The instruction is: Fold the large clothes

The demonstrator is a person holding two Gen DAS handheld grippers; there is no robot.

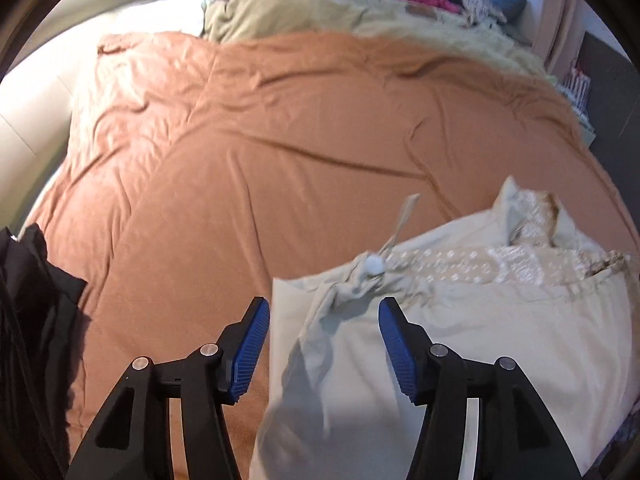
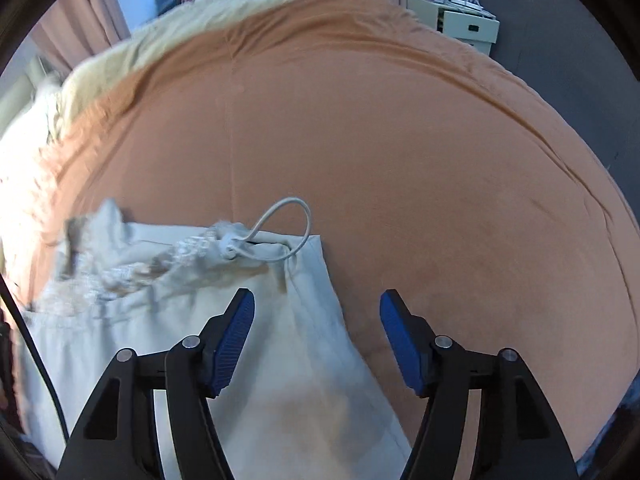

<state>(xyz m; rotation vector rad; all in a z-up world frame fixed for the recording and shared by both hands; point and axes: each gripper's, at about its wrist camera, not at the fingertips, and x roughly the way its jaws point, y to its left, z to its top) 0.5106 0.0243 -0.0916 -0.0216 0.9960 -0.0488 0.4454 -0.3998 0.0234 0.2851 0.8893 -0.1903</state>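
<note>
- Both pairs of fingers are spread wide and grip nothing: my left gripper [image 1: 324,344] hangs over the left edge of the cream garment [image 1: 500,320], my right gripper [image 2: 316,340] over its right edge.
- Garment lies folded on the orange bedspread [image 1: 260,140], drawstring loop [image 2: 288,224] at its waistband.
- Lace trim blurs; a dark garment [image 1: 32,320] is cut off at left.

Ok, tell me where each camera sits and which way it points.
Left wrist: on the left tool, looking forward over the garment and across the bed to the window end; both blue fingers show, open.
Right wrist: on the right tool, over the garment's right edge, facing across the bed; both fingers show, open.
Shared: garment, drawcord, bed.
</note>
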